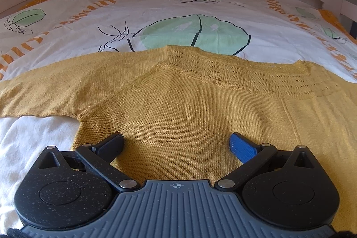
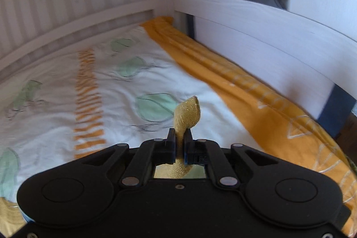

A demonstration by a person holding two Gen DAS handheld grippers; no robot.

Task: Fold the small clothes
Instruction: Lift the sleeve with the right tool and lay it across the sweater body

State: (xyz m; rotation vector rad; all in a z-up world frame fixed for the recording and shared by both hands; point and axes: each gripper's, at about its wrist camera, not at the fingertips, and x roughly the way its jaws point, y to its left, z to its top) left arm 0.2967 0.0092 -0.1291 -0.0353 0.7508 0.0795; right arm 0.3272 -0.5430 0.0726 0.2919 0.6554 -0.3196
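right tongs (image 2: 180, 144) clamped tight on mustard knit edge, raised above bed (image 2: 156, 81); left tongs (image 1: 176, 144) wide open, nothing held, hovering low over sweater (image 1: 178, 104) body; sweater lies flat on leaf-print duvet (image 1: 178, 10), one sleeve out sideways; tip imo: carry pinched edge across slow, keep knit taut, use left tongs to pin body so fold line stays straight

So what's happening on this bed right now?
A person with a gripper in each hand is folding a mustard knit sweater spread on a leaf-print bedsheet. The right gripper is shut on a narrow knit edge of the sweater, which pokes up between its fingers, raised above the sheet. The left gripper hangs open just above the sweater's body, holding nothing. No fold is laid yet.
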